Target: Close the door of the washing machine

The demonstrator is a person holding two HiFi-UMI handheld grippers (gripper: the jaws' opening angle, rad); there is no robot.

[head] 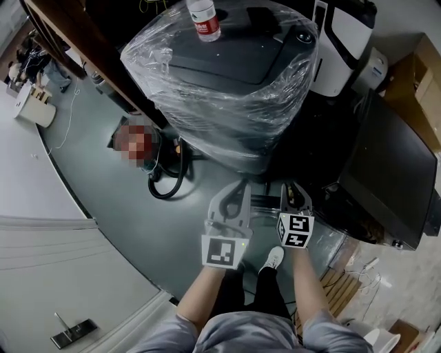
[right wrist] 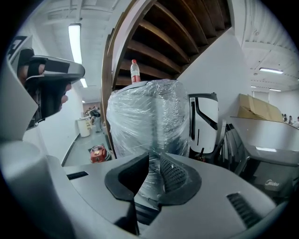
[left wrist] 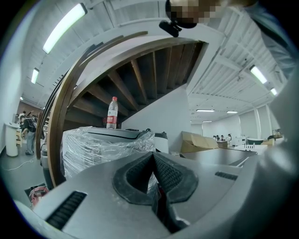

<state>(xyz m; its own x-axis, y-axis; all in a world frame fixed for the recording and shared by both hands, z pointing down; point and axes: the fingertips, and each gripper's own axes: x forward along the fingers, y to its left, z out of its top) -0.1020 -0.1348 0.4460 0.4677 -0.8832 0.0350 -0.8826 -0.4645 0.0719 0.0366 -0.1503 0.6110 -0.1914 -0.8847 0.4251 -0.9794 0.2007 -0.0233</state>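
Observation:
A tall machine wrapped in clear plastic (head: 227,103) stands on the grey floor straight ahead, also visible in the left gripper view (left wrist: 93,149) and the right gripper view (right wrist: 147,116). A water bottle with a red label (head: 204,19) stands on its dark top. I cannot make out any door on it. My left gripper (head: 240,186) hangs just short of its base, with the jaw tips touching (left wrist: 153,155). Beside it my right gripper (head: 293,187) shows a narrow gap between its pads (right wrist: 154,159). Neither holds anything.
A large dark appliance with a flat top (head: 393,172) stands to the right. A white-and-black appliance (head: 341,48) and a cardboard box (head: 417,76) are behind it. A black hose coil (head: 169,180) lies on the floor at left. A curved wooden staircase (left wrist: 60,116) rises behind.

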